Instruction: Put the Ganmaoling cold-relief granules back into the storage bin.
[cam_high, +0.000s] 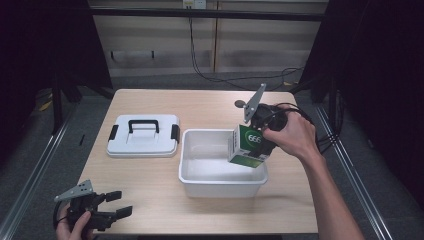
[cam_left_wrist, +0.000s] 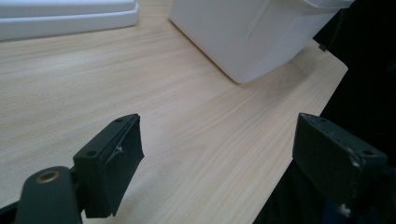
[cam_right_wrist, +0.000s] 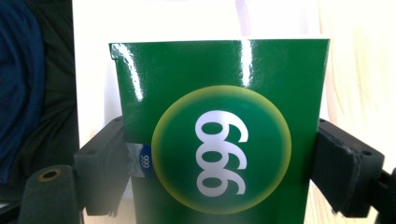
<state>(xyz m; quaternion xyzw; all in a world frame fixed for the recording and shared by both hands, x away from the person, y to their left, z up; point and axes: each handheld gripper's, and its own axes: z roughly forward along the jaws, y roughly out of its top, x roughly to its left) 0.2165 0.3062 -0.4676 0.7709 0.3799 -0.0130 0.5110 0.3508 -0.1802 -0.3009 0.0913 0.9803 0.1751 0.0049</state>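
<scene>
We see the right gripper (cam_high: 256, 131) clamped on a glossy green cardboard box (cam_high: 247, 146) printed with white digits in a yellow-ringed circle. In the right gripper view, both black jaws press against the box's (cam_right_wrist: 219, 135) opposite sides. The box hangs tilted over the right end of the open white rectangular plastic bin (cam_high: 200, 187), its lower corner inside the rim. We cannot tell whether it touches the bin floor. The white flat plastic lid with black handle and clips (cam_high: 143, 135) lies just beside the bin on the light wooden table (cam_high: 150, 175). The left gripper (cam_high: 117, 204) rests at the table's near left corner, jaws apart, holding nothing.
</scene>
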